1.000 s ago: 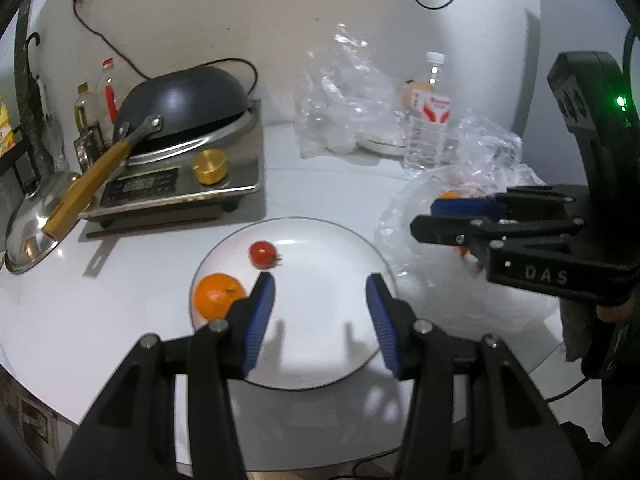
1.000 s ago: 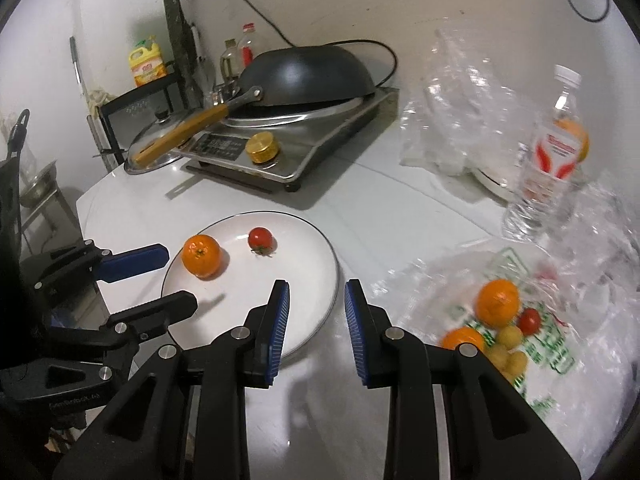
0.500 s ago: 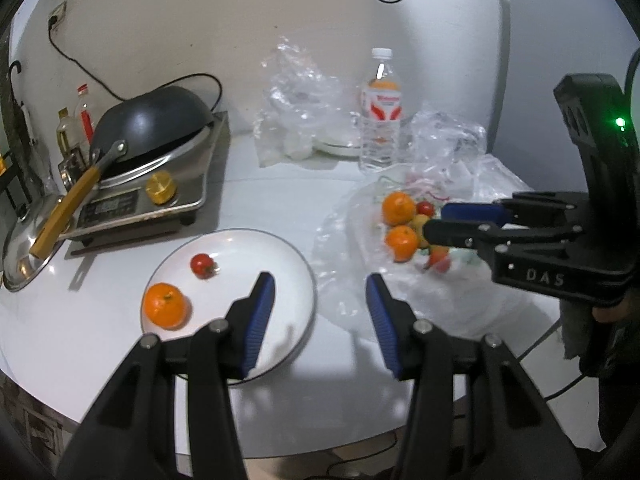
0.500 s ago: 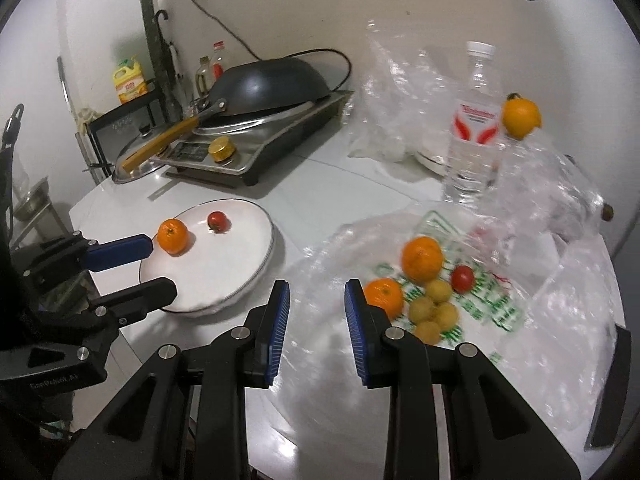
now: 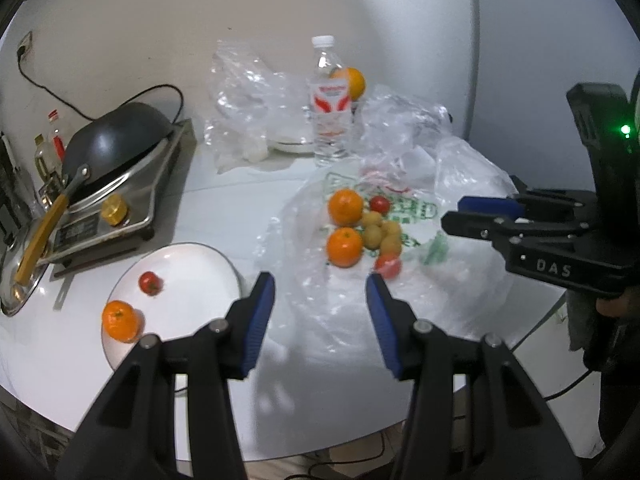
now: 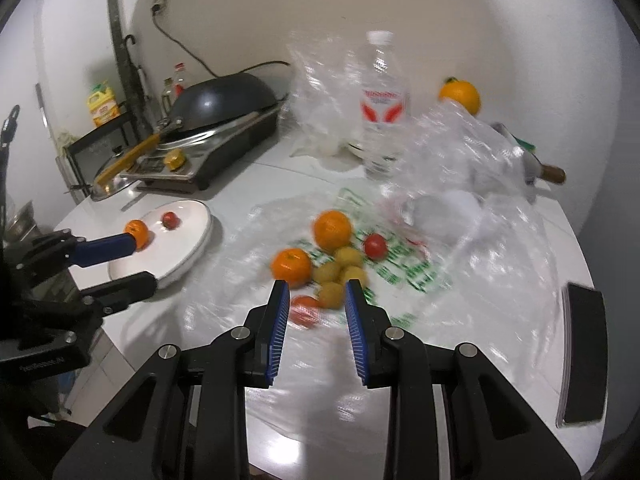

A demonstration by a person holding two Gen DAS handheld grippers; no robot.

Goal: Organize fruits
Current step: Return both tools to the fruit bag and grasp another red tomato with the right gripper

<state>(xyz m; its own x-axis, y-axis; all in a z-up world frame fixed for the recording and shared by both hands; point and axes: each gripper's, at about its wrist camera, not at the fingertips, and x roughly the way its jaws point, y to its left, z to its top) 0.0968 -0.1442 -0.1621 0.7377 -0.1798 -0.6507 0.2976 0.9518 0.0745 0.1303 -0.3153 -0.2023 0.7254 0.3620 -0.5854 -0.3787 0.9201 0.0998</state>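
Hovering nearer the fruit pile (image 6: 332, 260) on the bag (image 6: 400, 272), the right hand-held gripper (image 6: 316, 316) stands narrowly parted, empty; left hand-held gripper (image 5: 320, 320) spread, empty.

A home kitchen, small & lived-in. At 10 o'clock on the white surface (image 5: 208, 208) sits a portable induction cooker (image 5: 120, 204) w/ a dark wok (image 5: 116, 140) on top, wooden-handled, its cord running up the wall to a socket (image 6: 159, 0). Beside it a steel pan lid (image 5: 16, 276). Behind, at 9 to 10 o'clock, sauce bottles (image 6: 176, 80) & a yellow detergent jug (image 6: 103, 104) on a dark rack (image 6: 92, 140). At 12 o'clock a water bottle (image 5: 330, 96) among crumpled clear plastic bags (image 5: 248, 96); at 1 o'clock loose fruit (image 5: 360, 224) on a printed shopping bag (image 5: 416, 208). A white plate (image 5: 192, 280) w/ 2 fruits at 8 o'clock. Plain painted walls.
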